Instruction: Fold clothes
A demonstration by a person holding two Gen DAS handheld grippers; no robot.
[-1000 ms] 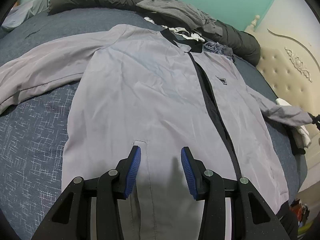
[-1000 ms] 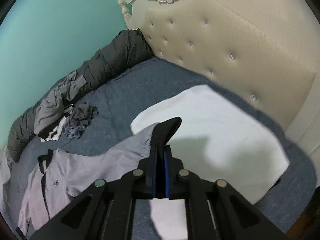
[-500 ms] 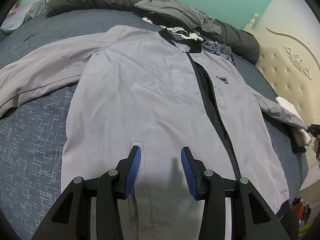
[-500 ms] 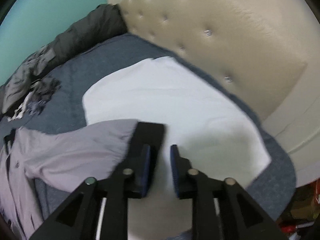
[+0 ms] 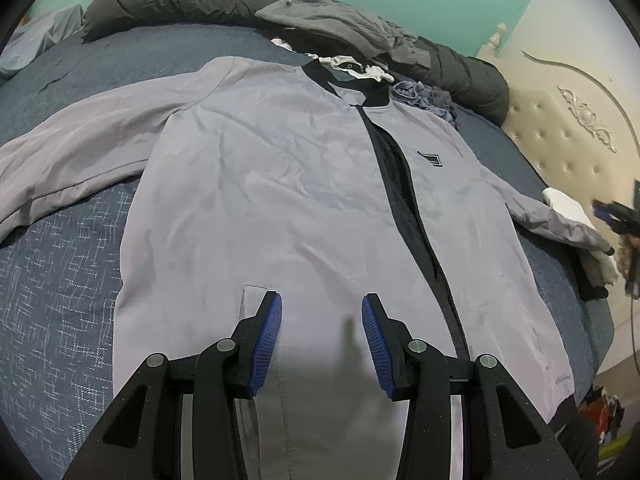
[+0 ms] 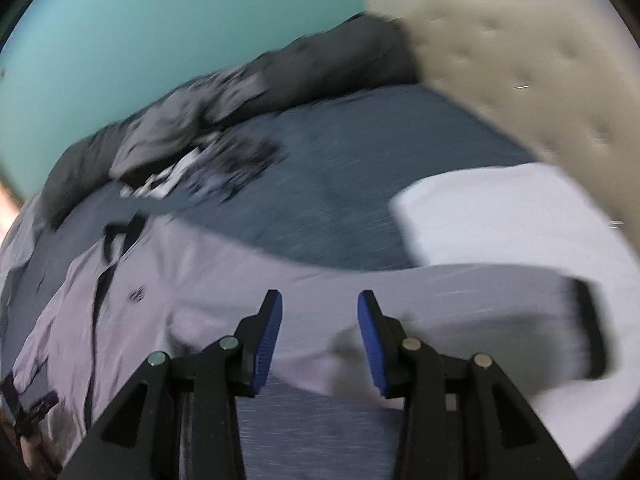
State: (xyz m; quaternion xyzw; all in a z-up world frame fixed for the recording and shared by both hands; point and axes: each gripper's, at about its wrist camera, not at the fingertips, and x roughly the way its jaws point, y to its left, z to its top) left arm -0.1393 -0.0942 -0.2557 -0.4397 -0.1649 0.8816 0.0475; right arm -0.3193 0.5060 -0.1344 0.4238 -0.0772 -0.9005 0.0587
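Both grippers gape wide, holding nothing, above a grey jacket.

Left gripper (image 5: 322, 334) hangs over the jacket (image 5: 280, 184) hem; right gripper (image 6: 320, 334) over its sleeve (image 6: 440, 300), spread flat on the bed (image 5: 60, 260) beside a white cloth (image 6: 520, 216).

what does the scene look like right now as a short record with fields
garment: light grey zip-front jacket, spread flat, front up
surface: dark blue bedspread
left gripper: open, over the jacket's hem
right gripper: open, over the jacket's sleeve
sleeve cuff: lying on a white folded cloth
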